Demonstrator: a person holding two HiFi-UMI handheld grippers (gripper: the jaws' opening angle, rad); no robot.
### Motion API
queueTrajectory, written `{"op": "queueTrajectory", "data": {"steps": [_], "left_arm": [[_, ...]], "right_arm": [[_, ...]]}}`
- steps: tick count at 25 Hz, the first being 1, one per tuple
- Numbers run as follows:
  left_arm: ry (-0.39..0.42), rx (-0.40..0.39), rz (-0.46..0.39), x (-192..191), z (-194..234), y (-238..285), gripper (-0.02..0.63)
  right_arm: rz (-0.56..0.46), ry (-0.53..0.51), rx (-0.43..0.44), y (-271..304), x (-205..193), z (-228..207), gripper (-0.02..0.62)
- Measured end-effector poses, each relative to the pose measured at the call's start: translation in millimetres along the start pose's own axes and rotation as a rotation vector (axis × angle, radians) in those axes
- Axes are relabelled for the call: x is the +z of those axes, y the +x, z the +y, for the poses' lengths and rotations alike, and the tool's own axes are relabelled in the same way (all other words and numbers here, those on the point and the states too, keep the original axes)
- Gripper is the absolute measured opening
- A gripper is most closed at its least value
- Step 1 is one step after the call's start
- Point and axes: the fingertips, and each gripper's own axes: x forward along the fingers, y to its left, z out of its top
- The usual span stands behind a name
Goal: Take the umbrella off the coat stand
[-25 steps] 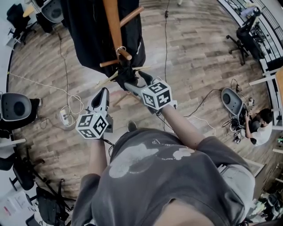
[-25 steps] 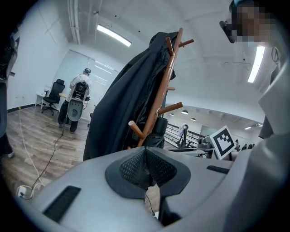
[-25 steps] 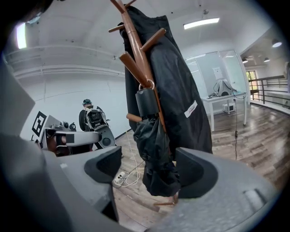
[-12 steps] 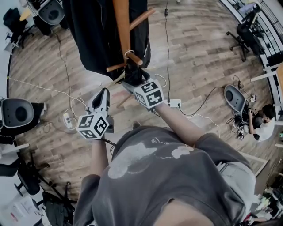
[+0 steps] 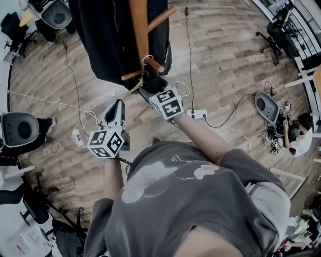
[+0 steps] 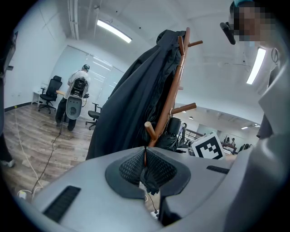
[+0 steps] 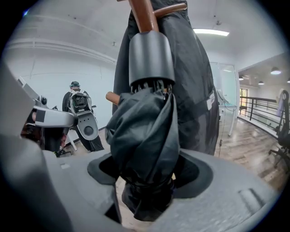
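Hanging from one coat stand (image 5: 140, 30): one umbrella (image 7: 146, 136), one coat (image 5: 105, 40).

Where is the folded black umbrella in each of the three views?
Head view: umbrella hanging at upper centre.
Left gripper view: umbrella small, just right of centre.
Right gripper view: umbrella large, filling the centre.
Shared landmark: the wooden coat stand pole.

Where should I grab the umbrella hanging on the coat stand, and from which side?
Grip the folded canopy low, from the side away from the pole: the umbrella hangs upright, grey handle uppermost by a peg, and narrows toward the bottom.
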Motion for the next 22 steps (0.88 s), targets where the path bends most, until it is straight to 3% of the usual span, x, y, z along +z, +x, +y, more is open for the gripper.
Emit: {"op": "queueTrajectory", "data": {"steps": [15, 22], "left_arm": [[0.005, 0.01, -0.011, -0.3, -5.5, 1.4, 0.008], [0.007, 0.027, -0.016, 0.7, -13.6, -5.8, 0.008]], "right_arm": [[0.04, -0.014, -0.004, -9.1, -4.4, -4.7, 0.273], [-0.005, -0.009, 0.004, -25.0, 5.6, -5.3, 0.273]]}}
